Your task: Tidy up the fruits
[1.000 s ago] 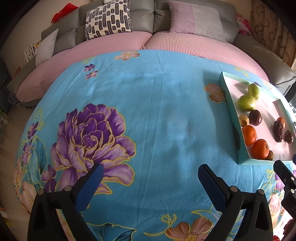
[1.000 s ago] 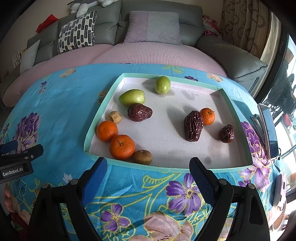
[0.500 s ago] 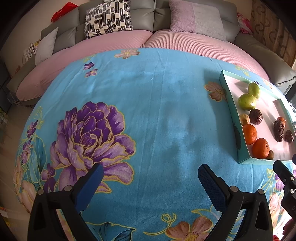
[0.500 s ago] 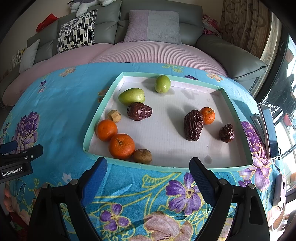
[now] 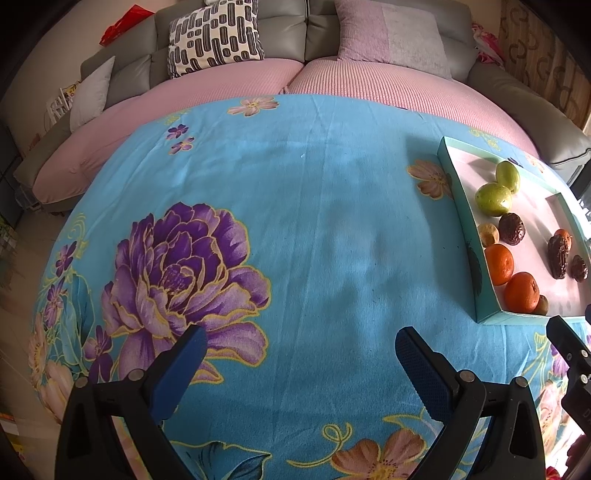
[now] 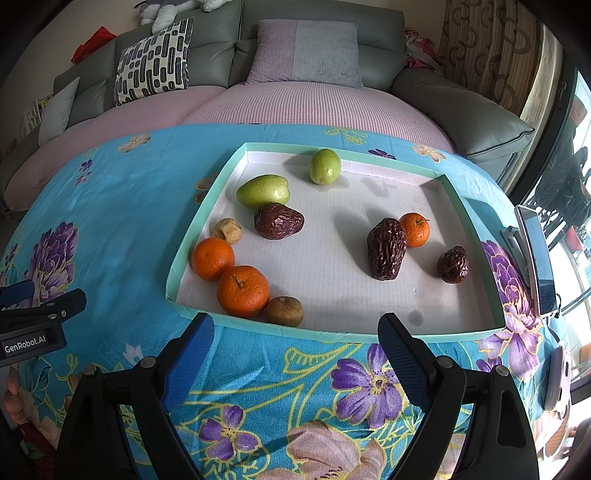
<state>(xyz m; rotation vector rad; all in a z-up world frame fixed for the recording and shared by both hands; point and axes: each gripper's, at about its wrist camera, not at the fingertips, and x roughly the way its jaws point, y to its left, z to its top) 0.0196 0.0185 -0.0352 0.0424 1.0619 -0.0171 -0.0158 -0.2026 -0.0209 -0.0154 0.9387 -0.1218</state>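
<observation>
Grey sofa (image 6: 317, 33) with pink seat covers behind; blue floral cloth (image 5: 295, 229) covers the table. Shallow teal-rimmed tray (image 6: 207, 206) sits on the cloth toward its right side. Contents, right wrist view: two oranges (image 6: 242, 290) touching at the near-left corner, a brown kiwi-like fruit (image 6: 284, 311) against the near rim, a tan stub-shaped piece (image 6: 228, 230) by the left rim. Green pear-like fruit (image 6: 263, 191), long axis lying left-right, touches a dark wrinkled date (image 6: 279, 220). Round green fruit (image 6: 324, 166) near the far rim. Large date (image 6: 386, 248), long axis near-far, touches a small orange (image 6: 414, 229); small date (image 6: 453, 264) toward the right rim. Right gripper (image 6: 295, 341) spread wide, empty, just short of the near rim. Left gripper (image 5: 301, 349) spread wide, empty, over bare cloth, well left of the tray.
</observation>
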